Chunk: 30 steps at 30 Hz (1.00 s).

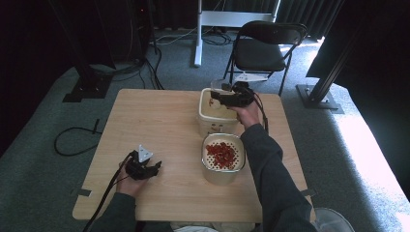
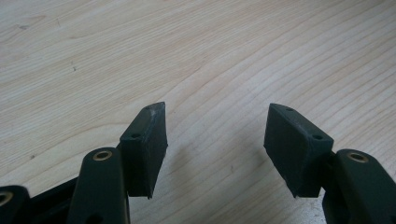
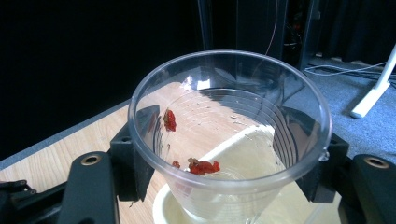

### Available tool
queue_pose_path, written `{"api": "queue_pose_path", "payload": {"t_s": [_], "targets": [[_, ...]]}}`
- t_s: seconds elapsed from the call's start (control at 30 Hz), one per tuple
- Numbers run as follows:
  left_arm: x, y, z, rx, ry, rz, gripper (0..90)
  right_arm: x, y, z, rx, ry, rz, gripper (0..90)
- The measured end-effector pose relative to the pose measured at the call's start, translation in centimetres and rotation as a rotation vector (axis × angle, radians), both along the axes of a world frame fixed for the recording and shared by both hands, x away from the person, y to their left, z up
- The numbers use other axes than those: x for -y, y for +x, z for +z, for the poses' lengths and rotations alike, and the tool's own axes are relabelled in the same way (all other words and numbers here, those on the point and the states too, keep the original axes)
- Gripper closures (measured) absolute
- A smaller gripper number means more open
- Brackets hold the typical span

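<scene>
Right gripper (image 1: 223,94) pinches clear cup (image 3: 229,135) over cream tub's (image 1: 207,123) far rim, near table edge. Left gripper (image 1: 153,169) spread, nothing between, on bare tabletop (image 1: 154,121).

1. No readable text, brand, number or sign anywhere.
2. Dark marks on the front wall of the tub (image 1: 218,126), near the far edge of the table (image 1: 154,125): too small and blurred to read.
3. White tag (image 1: 251,77) at the chair (image 1: 263,48), beyond the far table edge: any print on it too small to make out.
4. Clear cup (image 3: 229,140): faint moulded rings on its wall, no lettering legible.
</scene>
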<state>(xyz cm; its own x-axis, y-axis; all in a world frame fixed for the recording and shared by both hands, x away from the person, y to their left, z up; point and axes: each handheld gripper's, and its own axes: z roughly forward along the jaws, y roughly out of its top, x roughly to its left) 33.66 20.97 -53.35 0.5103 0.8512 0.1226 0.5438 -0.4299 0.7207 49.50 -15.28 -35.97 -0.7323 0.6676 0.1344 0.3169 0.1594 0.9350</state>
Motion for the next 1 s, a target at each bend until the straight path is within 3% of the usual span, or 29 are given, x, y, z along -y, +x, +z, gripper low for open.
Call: {"api": "queue_pose_path", "payload": {"t_s": [0.37,0.43,0.5,0.6,0.83,0.87,1.0], "targets": [[0.0,0.0,0.0,-0.002,0.004,-0.004,40.1,0.2,1.1,-0.8,-0.025,0.020,-0.025,30.0],[0.1,0.0,-0.1,-0.004,0.005,-0.005,40.1,0.1,1.3,-0.9,-0.030,0.021,-0.043,20.1],[0.1,0.0,-0.1,-0.004,0.005,-0.006,40.1,0.2,1.9,-1.3,-0.093,0.075,-0.007,12.1],[0.0,0.0,0.0,-0.003,0.003,-0.002,40.1,0.4,2.4,-1.7,-0.131,0.094,0.007,10.3],[0.0,0.0,0.0,-0.002,0.003,-0.001,40.1,1.1,1.8,-1.5,-0.107,0.078,-0.021,10.9],[0.0,0.0,0.0,-0.002,0.003,0.000,40.1,1.8,1.2,-1.1,-0.079,0.065,-0.030,12.9],[0.0,0.0,0.0,-0.005,0.004,0.000,40.1,3.3,0.0,-0.7,-0.039,0.021,-0.070,15.0]]}}
